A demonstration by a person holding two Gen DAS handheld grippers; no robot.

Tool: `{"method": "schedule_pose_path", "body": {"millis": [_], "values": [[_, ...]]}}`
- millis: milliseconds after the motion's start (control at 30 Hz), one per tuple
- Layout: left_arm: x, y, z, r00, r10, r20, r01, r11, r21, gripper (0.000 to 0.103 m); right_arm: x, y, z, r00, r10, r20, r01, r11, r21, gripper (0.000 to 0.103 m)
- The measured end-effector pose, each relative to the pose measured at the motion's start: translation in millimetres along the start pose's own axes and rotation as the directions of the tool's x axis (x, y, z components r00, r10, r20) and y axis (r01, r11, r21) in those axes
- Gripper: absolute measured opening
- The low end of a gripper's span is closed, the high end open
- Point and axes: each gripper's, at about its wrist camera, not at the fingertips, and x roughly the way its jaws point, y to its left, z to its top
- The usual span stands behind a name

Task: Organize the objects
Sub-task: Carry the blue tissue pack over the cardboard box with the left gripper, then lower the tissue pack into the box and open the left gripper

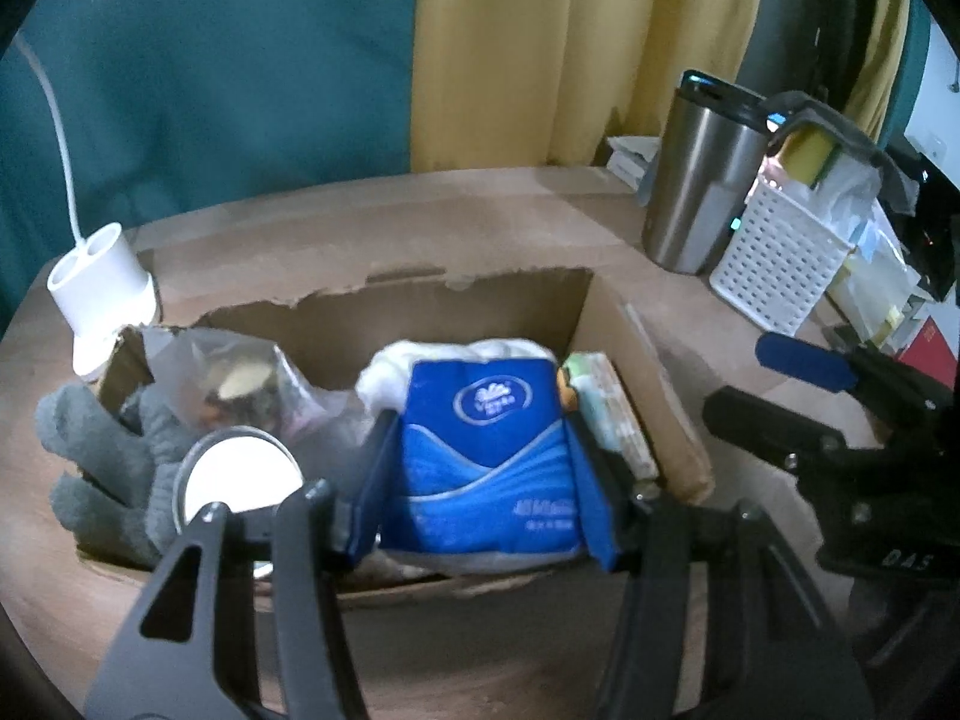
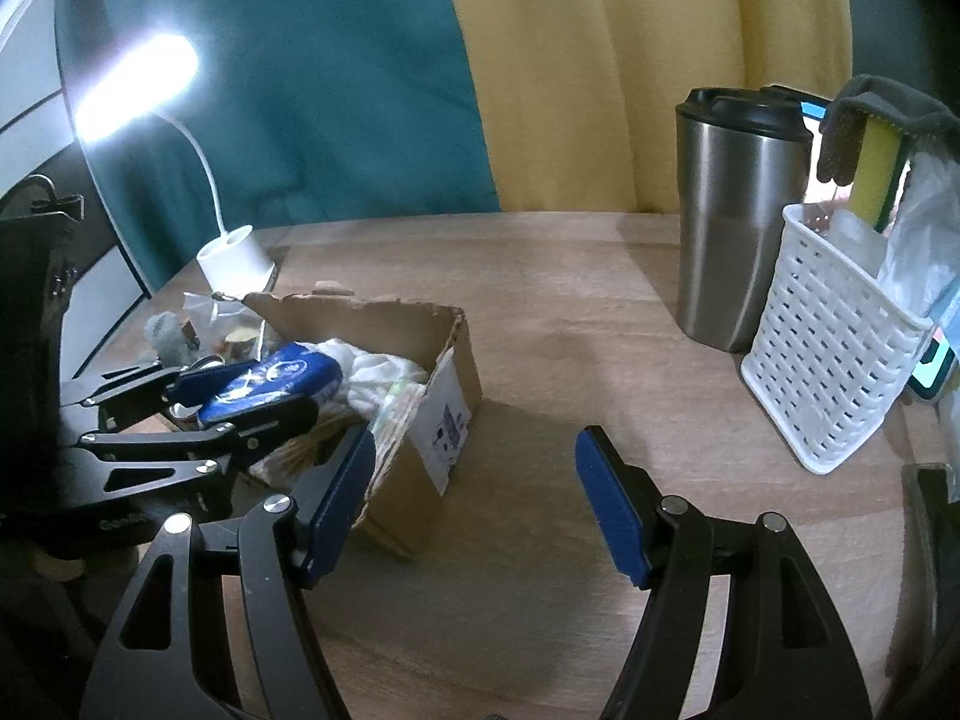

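Note:
My left gripper [image 1: 483,480] is shut on a blue tissue pack [image 1: 486,456] and holds it over the open cardboard box [image 1: 420,306]. The box holds a grey glove [image 1: 108,462], a clear bag [image 1: 240,384], a round white lid [image 1: 240,480], white cloth [image 1: 456,354] and a small packet [image 1: 606,408]. In the right wrist view the left gripper [image 2: 240,402] grips the tissue pack [image 2: 276,384] above the box [image 2: 432,396]. My right gripper [image 2: 474,498] is open and empty over bare table, right of the box.
A steel tumbler [image 2: 732,216] and a white perforated basket [image 2: 828,348] with a sponge and a dark glove stand at the right. A white lamp base [image 2: 234,258] stands behind the box on the wooden table [image 2: 570,312]. Curtains hang behind.

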Motion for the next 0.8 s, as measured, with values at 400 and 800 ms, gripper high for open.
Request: {"method": "schedule_pose_path", "body": {"millis": [400,800], "values": [[-13.9,0.4,-0.8,0.999,-0.038,0.022,0.038,0.999,0.019,0.074,-7.6,1.1,-1.3,1.000,-0.026,0.002,0.026,1.000,0.007,0.073],[-42.6,29.9,-13.4,0.996,-0.042,0.078,0.042,0.999,-0.007,0.074,-19.2,25.0,-1.5,0.999,-0.049,0.008,0.049,0.998,-0.025,0.073]]}}
